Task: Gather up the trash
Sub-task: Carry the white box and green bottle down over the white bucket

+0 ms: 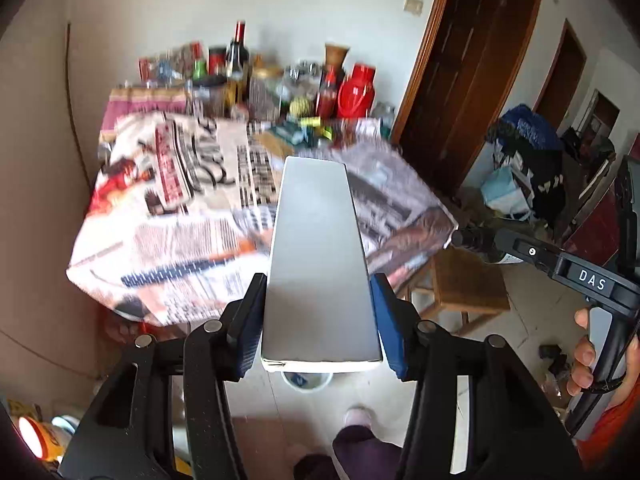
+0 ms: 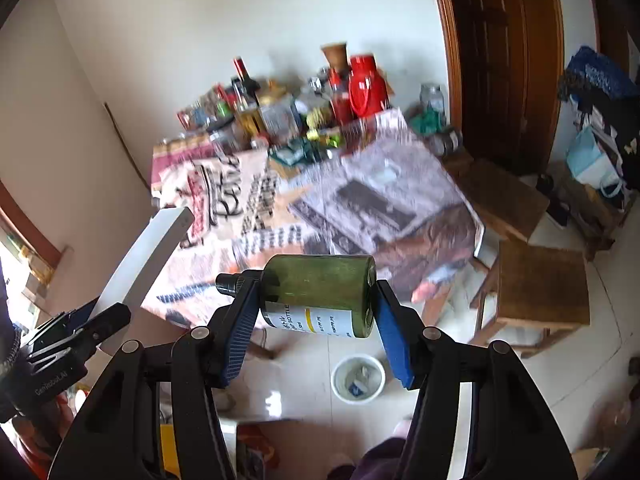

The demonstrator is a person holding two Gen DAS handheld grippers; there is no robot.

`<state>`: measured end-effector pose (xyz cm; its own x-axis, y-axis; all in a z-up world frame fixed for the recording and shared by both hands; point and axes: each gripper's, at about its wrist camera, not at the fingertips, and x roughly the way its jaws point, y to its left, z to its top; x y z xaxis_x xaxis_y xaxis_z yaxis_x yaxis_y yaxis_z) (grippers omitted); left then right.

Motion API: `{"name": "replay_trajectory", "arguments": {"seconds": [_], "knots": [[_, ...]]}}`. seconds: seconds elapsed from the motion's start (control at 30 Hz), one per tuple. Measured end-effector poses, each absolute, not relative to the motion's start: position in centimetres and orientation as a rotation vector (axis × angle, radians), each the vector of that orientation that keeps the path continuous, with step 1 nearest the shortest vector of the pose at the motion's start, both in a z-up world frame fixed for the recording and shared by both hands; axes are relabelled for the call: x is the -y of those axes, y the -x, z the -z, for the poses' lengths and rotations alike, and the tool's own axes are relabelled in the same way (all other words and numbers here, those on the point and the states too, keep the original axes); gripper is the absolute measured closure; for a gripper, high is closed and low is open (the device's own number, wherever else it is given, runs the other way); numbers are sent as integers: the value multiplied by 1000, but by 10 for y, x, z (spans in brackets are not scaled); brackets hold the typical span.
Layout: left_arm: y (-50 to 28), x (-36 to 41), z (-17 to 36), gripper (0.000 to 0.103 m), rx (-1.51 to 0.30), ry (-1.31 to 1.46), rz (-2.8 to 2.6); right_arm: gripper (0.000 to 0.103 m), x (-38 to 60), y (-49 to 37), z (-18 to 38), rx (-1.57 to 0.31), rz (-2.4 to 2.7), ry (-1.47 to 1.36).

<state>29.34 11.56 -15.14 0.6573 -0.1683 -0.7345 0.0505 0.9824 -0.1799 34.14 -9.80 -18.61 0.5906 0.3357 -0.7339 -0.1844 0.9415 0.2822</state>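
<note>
We carry a box (image 1: 318, 264) in the left gripper (image 1: 318, 322) and a bottle (image 2: 320, 296) in the right gripper (image 2: 316, 320); next, probably, we drop both into the bin (image 2: 358, 378).

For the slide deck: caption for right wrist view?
Right gripper holding green bottle sideways above white trash bin on the floor.

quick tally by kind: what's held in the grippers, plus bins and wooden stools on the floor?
White box, in the left gripper: 1
Green bottle, in the right gripper: 1
White trash bin on the floor: 1
Wooden stools beside the table: 2
Total: 5
</note>
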Motion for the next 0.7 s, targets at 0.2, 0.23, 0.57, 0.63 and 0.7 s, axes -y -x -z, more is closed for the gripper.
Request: {"name": "replay_trajectory", "arguments": {"seconds": [0.2, 0.23, 0.57, 0.63, 0.7], "knots": [[-306, -100, 216, 52, -968, 163, 96, 49, 92, -360, 250, -1017, -362, -166], [-309, -98, 229, 52, -987, 170, 94, 49, 91, -361, 259, -1028, -373, -159], [-326, -87, 390, 52, -1194, 270, 19, 49, 85, -385, 404, -1226, -441, -69], [-325, -88, 428, 52, -1240, 277, 0, 49, 85, -386, 437, -1270, -444, -58], [-325, -90, 458, 52, -1274, 291, -12, 49, 83, -388, 470, -1306, -453, -46]]}}
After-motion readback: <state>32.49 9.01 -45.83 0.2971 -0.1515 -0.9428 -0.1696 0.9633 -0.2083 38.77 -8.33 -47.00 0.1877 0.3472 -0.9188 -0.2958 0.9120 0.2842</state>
